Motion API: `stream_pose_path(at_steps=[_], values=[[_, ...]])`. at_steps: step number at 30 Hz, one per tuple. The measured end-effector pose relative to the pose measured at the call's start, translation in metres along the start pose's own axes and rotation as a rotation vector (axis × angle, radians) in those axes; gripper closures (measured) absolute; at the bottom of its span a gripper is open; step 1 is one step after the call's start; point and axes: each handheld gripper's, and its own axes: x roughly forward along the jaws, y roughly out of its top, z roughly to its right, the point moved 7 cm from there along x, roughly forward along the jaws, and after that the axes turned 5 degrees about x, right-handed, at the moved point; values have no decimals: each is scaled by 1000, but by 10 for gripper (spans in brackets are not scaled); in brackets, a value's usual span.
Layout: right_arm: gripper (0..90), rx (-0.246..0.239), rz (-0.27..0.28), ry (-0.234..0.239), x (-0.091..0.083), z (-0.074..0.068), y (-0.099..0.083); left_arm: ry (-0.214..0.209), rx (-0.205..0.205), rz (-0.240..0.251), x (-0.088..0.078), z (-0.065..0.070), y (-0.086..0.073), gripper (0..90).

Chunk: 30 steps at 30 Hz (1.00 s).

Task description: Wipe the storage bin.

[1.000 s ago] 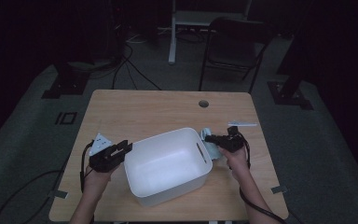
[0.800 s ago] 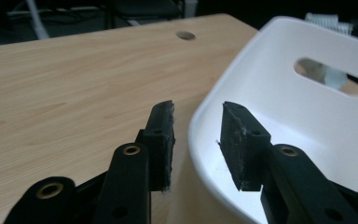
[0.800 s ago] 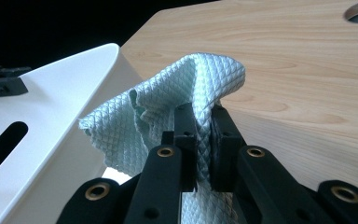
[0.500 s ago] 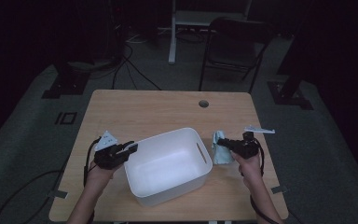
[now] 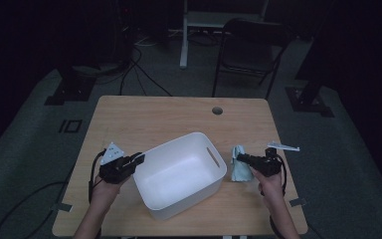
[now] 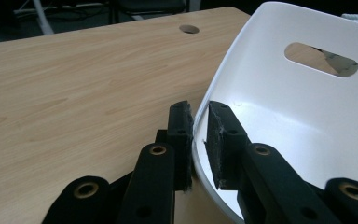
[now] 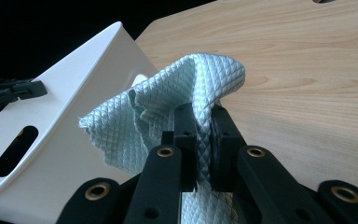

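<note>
A white plastic tub [image 5: 199, 135] stands on the wooden table [image 5: 144, 119], turned at an angle. My left gripper [image 5: 138, 159] is at its left rim. In the left gripper view its jaws [image 6: 198, 112] straddle the thin rim of the tub [image 6: 284, 107]; they have just been closing and now pinch it. My right gripper [image 5: 241, 158] is to the right of the tub, shut on a pale teal quilted cloth [image 5: 237, 169]. In the right gripper view the cloth [image 7: 191, 79] bunches up over the gripper [image 7: 203, 112], beside the wall of the tub [image 7: 74, 79].
The table has a round cable hole [image 5: 217, 110] near its far edge. A dark folding chair [image 5: 251, 45] and stand legs are on the floor beyond the table. Cables lie on the floor at the left.
My right gripper has moved rightwards away from the tub's wall, taking the cloth with it. The left gripper has stayed at the tub's left rim, its jaws drawn in around it.
</note>
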Motion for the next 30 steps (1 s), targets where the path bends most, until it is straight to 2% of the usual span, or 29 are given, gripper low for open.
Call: stream_pose_path(at_steps=[5, 7, 8, 11, 15, 18, 24, 30], values=[[837, 20, 10, -3, -5, 4, -4, -16, -5, 9, -3, 3, -2, 789], [837, 22, 8, -9, -6, 5, -5, -15, -4, 11, -2, 1, -1, 723], [837, 22, 9, -10, -6, 5, -5, -30, -7, 16, -2, 1, 0, 690], [837, 21, 9, -12, -8, 5, -7, -40, 10, 25, -1, 1, 4, 596], [837, 24, 2, -16, -8, 7, -9, -60, 37, 31, 2, 0, 8, 569], [837, 26, -2, -17, -7, 8, -10, -74, 31, 42, 3, -1, 10, 575], [837, 24, -2, -16, -7, 8, -10, -98, 34, 21, 7, -3, 10, 709], [837, 26, -4, -16, -6, 8, -12, -100, 28, 11, 9, -2, 11, 793]])
